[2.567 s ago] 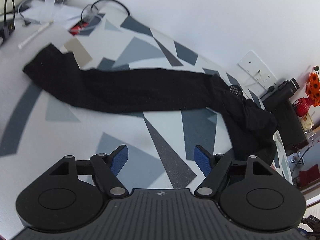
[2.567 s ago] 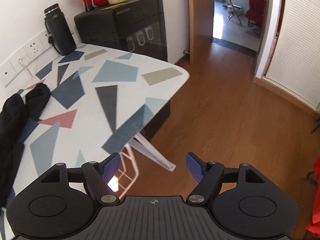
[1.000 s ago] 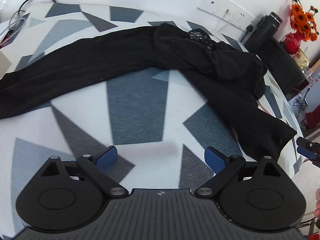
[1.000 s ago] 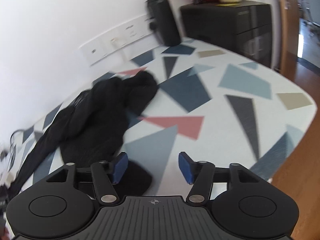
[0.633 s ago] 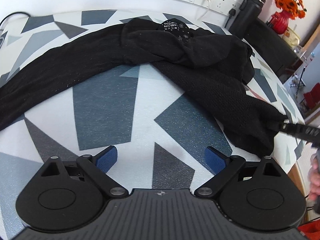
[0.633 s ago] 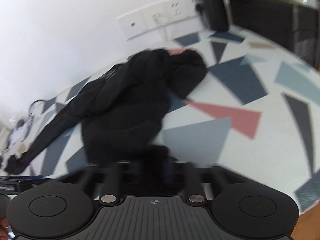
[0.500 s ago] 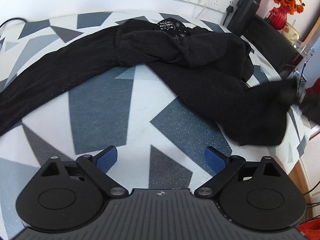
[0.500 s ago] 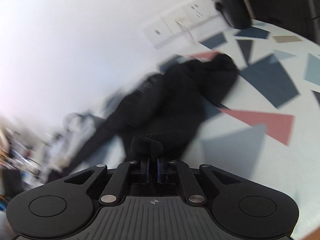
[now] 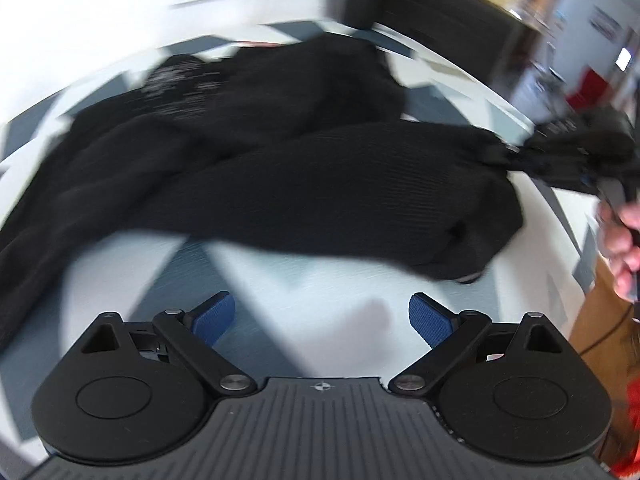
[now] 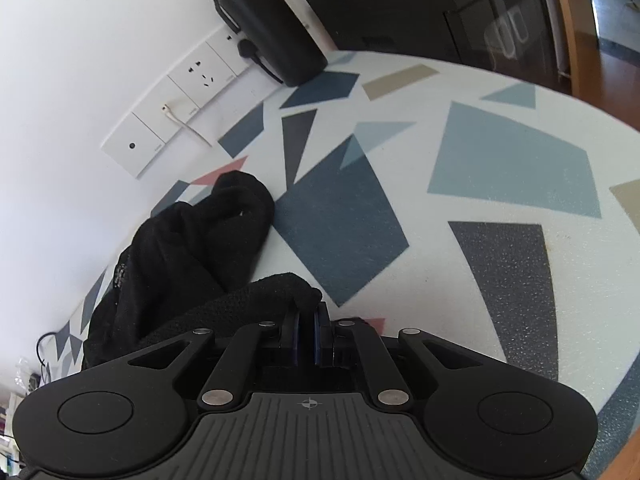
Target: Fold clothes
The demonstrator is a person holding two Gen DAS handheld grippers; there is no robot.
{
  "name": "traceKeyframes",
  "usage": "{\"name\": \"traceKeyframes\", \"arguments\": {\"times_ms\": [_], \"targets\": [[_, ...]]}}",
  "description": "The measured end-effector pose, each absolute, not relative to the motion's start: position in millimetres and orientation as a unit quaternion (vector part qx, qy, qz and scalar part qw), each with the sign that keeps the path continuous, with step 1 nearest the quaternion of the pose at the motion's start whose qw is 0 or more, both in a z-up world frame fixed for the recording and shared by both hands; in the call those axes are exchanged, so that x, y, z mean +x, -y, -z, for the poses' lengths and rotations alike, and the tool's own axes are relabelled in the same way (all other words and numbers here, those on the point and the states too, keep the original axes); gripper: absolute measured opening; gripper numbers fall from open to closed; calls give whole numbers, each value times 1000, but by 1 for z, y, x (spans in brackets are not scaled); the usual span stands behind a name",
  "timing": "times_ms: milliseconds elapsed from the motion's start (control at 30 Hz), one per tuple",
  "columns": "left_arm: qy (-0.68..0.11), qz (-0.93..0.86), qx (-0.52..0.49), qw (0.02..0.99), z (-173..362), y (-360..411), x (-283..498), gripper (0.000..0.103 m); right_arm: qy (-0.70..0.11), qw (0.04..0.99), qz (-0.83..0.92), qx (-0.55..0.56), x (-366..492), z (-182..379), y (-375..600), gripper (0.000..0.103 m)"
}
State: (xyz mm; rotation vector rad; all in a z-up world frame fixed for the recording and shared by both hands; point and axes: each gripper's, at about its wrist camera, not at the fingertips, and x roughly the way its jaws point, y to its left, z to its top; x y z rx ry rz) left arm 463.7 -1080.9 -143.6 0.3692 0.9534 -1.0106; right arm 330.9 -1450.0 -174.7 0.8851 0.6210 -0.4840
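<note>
Garment: a black knit garment point(image 9: 304, 184) lay crumpled across the board point(image 10: 500, 248), bunched toward the wall edge, one end drawn out toward the rounded end.
Right gripper point(image 10: 306, 322): clenched on a fold of the garment, pads nearly meeting, cloth bulging just ahead of them.
Left gripper point(image 9: 320, 316): spread wide, holding nothing, above bare board near the front edge.
Hand point(image 9: 624, 240): gripping the right tool's handle.
Bottle point(image 10: 268, 24): black, upright by the wall sockets point(image 10: 184, 92).
</note>
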Motion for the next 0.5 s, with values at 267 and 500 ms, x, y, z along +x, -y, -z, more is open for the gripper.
{"name": "traceKeyframes", "arguments": {"times_ms": [267,500], "targets": [[-382,484,207,760,154,1139,435,102,-309,817,207,440,345,183,1467,6],[-348,494,206,770,145,1127,437,27,-310,844,200,389,352,157,1462,6]]}}
